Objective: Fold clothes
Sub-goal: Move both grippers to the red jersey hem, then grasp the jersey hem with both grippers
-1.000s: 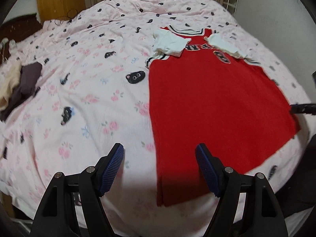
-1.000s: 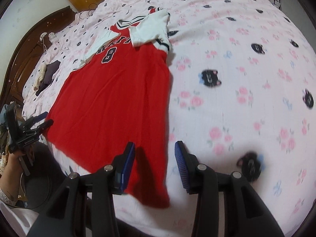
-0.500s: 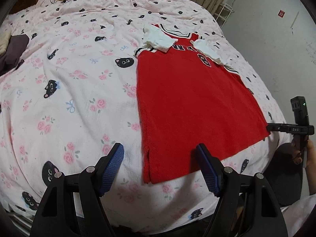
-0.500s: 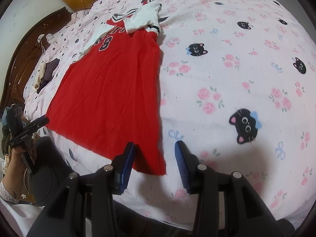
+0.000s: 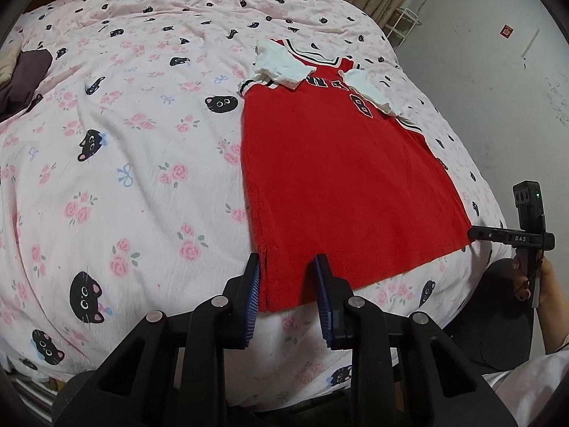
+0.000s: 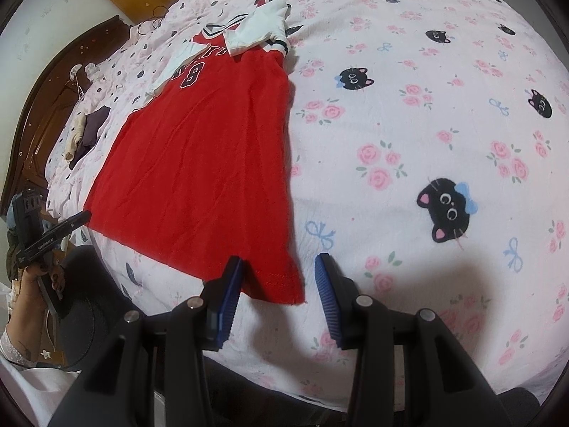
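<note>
I bracket each hem corner of the red jersey (image 5: 341, 178): left gripper (image 5: 287, 297), right gripper (image 6: 279, 297), both apart; pinch both layers squarely.

My left tool (image 5: 287, 291) is matte black plastic with angular, cut-out arms, round silver screws along its upper edge, and two ribbed blue pads (image 5: 250, 306). My right tool (image 6: 277, 297) is built the same: black frame, silver screws, blue ribbed pads (image 6: 329, 299). At the lower left of the right view my white lace-edged sleeve (image 6: 12, 350) shows; nails are painted dark. A white sleeve (image 5: 533, 391) fills the left view's lower right corner.
</note>
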Tool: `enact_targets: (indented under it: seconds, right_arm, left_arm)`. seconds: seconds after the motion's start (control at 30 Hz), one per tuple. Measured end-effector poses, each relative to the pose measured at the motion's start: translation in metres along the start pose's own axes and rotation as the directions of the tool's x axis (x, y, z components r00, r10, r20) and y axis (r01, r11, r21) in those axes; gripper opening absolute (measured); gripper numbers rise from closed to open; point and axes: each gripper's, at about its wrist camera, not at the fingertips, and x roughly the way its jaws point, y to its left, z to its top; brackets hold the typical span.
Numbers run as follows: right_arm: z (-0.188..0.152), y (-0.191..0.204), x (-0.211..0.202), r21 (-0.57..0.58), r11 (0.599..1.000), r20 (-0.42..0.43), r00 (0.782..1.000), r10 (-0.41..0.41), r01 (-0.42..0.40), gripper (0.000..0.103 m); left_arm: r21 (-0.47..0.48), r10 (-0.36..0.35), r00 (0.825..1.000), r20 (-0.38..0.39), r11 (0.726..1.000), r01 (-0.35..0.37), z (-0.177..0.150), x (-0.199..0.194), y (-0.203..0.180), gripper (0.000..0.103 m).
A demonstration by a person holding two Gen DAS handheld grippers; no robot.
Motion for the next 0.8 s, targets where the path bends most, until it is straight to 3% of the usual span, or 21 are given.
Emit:
enact_targets:
  seconds: [0.07, 0.17, 0.37, 0.8]
  right_arm:
    - [0.0, 0.001, 0.001, 0.004, 1.0, -0.004, 1.0, 0.013, -0.013, 0.039]
    - [0.001, 0.003, 0.006, 0.008, 1.0, -0.018, 0.999, 0.029, -0.029, 0.021]
    - [0.001, 0.003, 0.009, 0.024, 1.0, -0.013, 1.0, 0.017, -0.017, 0.014]
    - [0.015, 0.011, -0.021, 0.0, 0.997, 0.034, 0.996, 0.082, -0.082, 0.007]
  left_arm:
    - [-0.011, -0.005, 1.0, 0.001, 1.0, 0.005, 0.0, 0.0, 0.002, 0.018]
    - [-0.022, -0.007, 1.0, 0.001, 1.0, 0.007, -0.001, -0.001, 0.003, 0.013]
    - [-0.02, 0.01, 1.0, 0.009, 1.0, -0.01, -0.001, -0.004, 0.002, 0.005]
    - [-0.004, 0.019, 0.997, 0.076, 1.0, -0.019, 0.008, -0.031, -0.006, 0.004]
